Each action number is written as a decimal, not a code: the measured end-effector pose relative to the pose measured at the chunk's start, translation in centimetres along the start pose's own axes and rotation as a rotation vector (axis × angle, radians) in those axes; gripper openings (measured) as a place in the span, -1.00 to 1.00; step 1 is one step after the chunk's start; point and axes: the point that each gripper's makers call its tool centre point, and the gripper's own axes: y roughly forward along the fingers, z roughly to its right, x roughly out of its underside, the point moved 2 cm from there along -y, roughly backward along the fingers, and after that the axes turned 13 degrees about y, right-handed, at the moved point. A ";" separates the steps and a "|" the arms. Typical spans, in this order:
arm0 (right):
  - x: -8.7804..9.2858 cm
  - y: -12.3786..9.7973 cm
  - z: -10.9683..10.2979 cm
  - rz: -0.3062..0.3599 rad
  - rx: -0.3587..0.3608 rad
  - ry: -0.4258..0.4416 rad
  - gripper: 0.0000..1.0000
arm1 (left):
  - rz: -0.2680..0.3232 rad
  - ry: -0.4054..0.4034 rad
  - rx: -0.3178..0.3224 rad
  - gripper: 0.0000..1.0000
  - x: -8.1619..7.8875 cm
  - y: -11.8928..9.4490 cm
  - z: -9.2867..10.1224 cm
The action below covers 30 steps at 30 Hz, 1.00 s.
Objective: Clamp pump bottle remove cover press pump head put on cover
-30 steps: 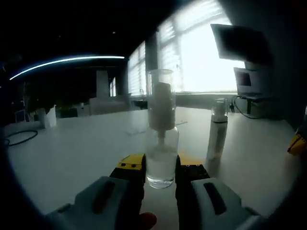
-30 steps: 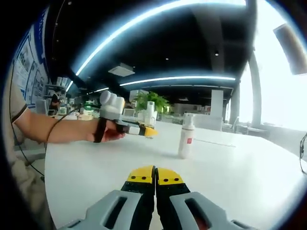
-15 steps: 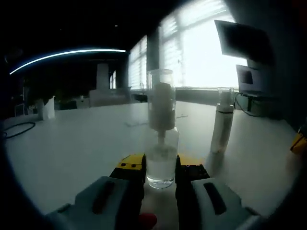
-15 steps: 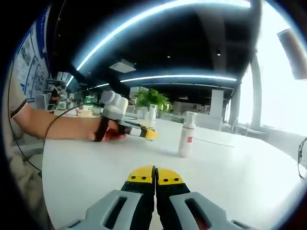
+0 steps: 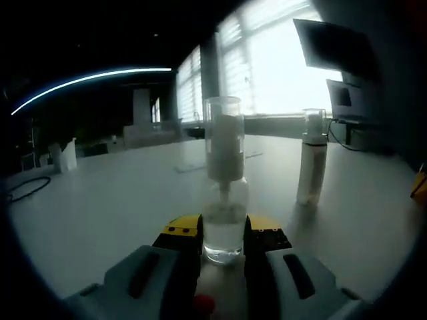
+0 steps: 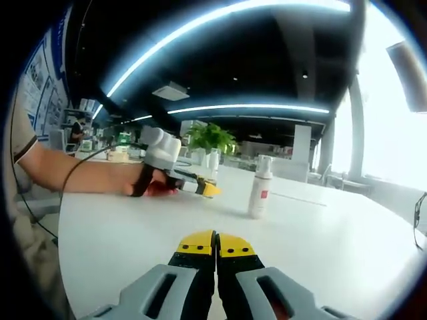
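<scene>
White tabletop (image 5: 100, 213) runs out ahead of you toward bright windows, with a dim office ceiling and light strips behind. Your left gripper (image 5: 223, 233) has its jaws closed around the lower body of the clear pump bottle (image 5: 225, 200), which stands upright between the yellow tips, its base on or just above the table; I cannot tell which. The grip sits low, which I judge is deliberate: it steadies the bottle while leaving the neck and top free for the other tool. The bottle's long axis runs straight up from the table, pump head topmost, and the transparent cover (image 5: 223, 137) sits over that head, so the cover is not yet off. A second, white bottle (image 5: 311, 160) stands upright to the right, well apart from the clamped one. In the right gripper view your right gripper (image 6: 215, 243) has its jaws pressed together on nothing, low over the table and well apart from the work. Across that view your hand (image 6: 157, 187) holds the left gripper, with the same white bottle nearby. Pulling the cover off would mean opening the right jaws and coming in from above, along the bottle's axis.
</scene>
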 end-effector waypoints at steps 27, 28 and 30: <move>-0.2 -0.1 -0.1 0.015 -0.009 -0.027 -1.00 | 0.024 -0.002 0.008 -0.56 -0.2 -1.1 0.8; -0.2 -0.1 -0.1 0.015 -0.011 -0.033 -1.00 | 0.025 0.001 0.010 -0.56 -0.3 -1.2 0.9; -0.2 -0.1 -0.1 0.016 -0.011 -0.042 -1.00 | 0.027 0.002 0.014 -0.55 -0.4 -1.1 0.8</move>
